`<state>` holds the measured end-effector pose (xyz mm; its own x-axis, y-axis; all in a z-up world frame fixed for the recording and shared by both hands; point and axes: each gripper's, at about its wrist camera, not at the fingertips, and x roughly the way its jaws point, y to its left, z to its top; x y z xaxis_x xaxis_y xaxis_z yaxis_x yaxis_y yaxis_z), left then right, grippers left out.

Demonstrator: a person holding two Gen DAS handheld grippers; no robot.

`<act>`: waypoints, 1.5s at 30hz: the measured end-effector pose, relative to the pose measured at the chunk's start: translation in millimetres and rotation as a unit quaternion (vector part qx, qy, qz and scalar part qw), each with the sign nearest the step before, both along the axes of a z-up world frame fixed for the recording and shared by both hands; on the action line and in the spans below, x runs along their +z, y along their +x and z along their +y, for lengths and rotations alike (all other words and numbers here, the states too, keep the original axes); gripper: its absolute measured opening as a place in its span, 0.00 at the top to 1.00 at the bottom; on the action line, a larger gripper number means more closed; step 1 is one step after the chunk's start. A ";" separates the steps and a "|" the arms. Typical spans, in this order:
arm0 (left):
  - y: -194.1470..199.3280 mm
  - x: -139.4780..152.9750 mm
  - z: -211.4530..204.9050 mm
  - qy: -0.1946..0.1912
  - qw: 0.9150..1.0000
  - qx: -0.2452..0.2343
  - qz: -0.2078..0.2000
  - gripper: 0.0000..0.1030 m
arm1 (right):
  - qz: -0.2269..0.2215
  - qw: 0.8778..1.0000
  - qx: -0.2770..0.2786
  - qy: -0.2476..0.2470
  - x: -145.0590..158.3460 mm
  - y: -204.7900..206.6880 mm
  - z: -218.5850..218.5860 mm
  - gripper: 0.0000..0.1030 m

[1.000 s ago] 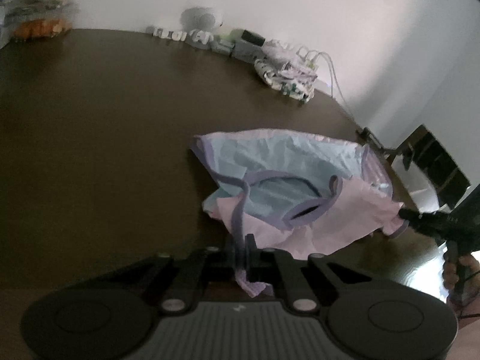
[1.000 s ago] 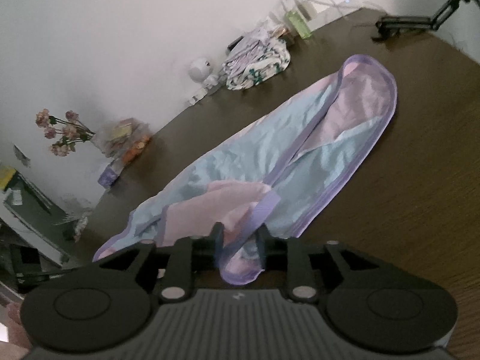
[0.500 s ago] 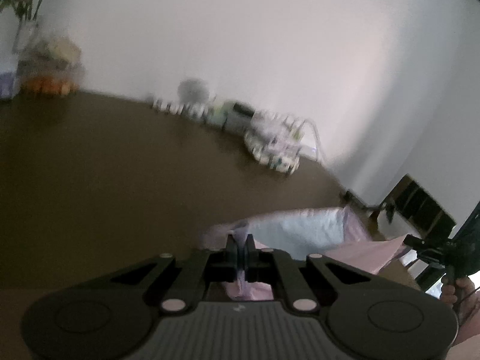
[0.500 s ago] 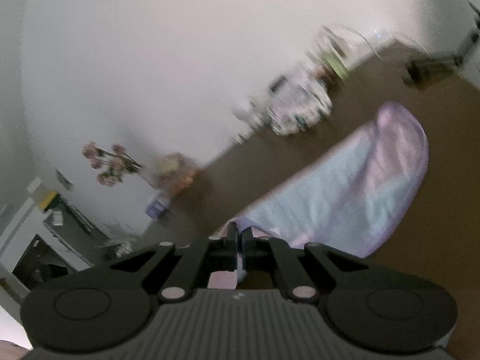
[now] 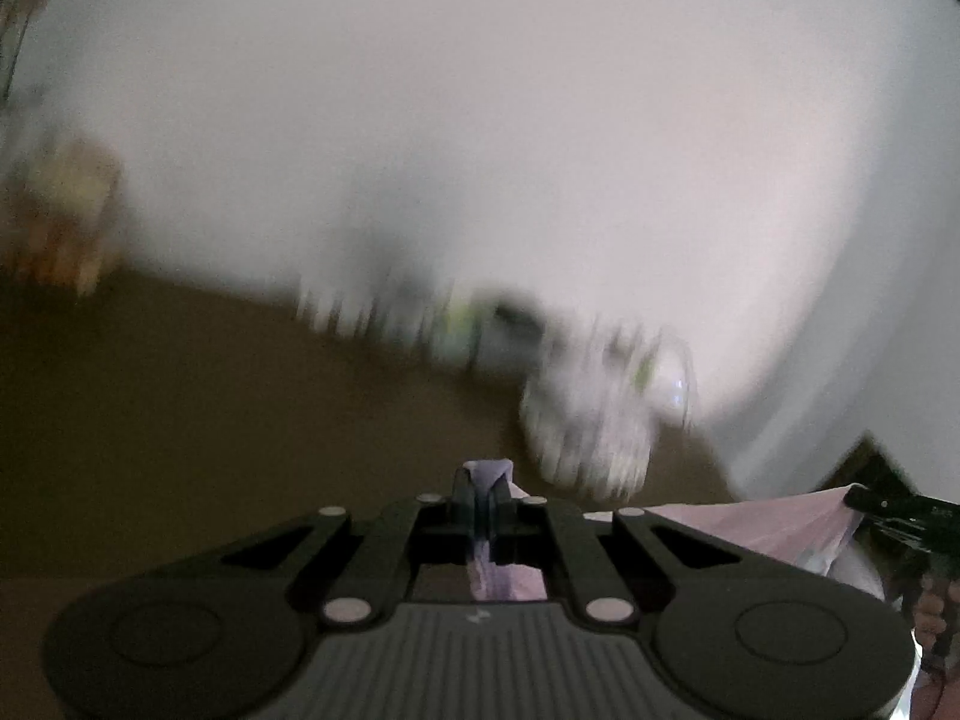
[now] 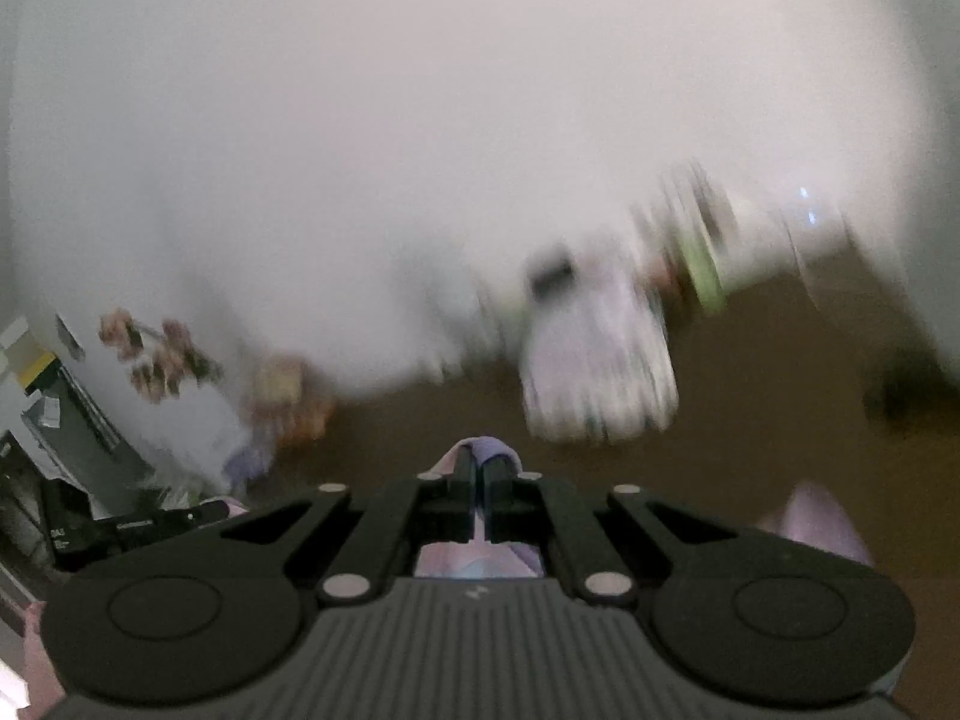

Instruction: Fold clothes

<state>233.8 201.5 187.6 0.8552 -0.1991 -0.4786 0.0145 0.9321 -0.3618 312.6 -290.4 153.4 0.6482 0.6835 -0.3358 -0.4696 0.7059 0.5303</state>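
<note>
Both views are blurred by motion and tilted up toward the wall. My left gripper point(image 5: 482, 483) is shut on a purple-trimmed edge of the pink and blue garment point(image 5: 780, 525), which stretches off to the right toward the other gripper point(image 5: 894, 507) at the frame edge. My right gripper point(image 6: 480, 468) is shut on another purple edge of the same garment point(image 6: 822, 522); a pink fold shows low right. Most of the cloth hangs below the grippers, out of sight.
The dark brown table point(image 5: 210, 408) spreads below. A folded patterned cloth pile point(image 6: 600, 372) sits at the back by the wall, with cables and small items beside it. Flowers point(image 6: 156, 354) and shelves point(image 6: 72, 438) stand at far left in the right wrist view.
Both grippers have risen and tipped upward with the garment; the cloth that lay spread on the table has dropped out of view beneath them.
</note>
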 end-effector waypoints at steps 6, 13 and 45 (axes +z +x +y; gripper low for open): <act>-35.2 18.5 1.1 0.036 0.999 -0.018 -0.031 0.98 | -0.183 0.982 -0.022 -0.035 138.0 0.6 19.7 0.98; -77.1 39.2 2.4 0.077 0.994 -0.039 -0.066 0.97 | -0.213 0.966 0.063 -0.129 112.4 -47.9 47.4 0.98; -211.2 -165.9 25.7 -0.017 0.990 -0.054 0.127 0.66 | 0.152 0.971 0.176 -0.052 -185.3 -130.8 45.0 0.68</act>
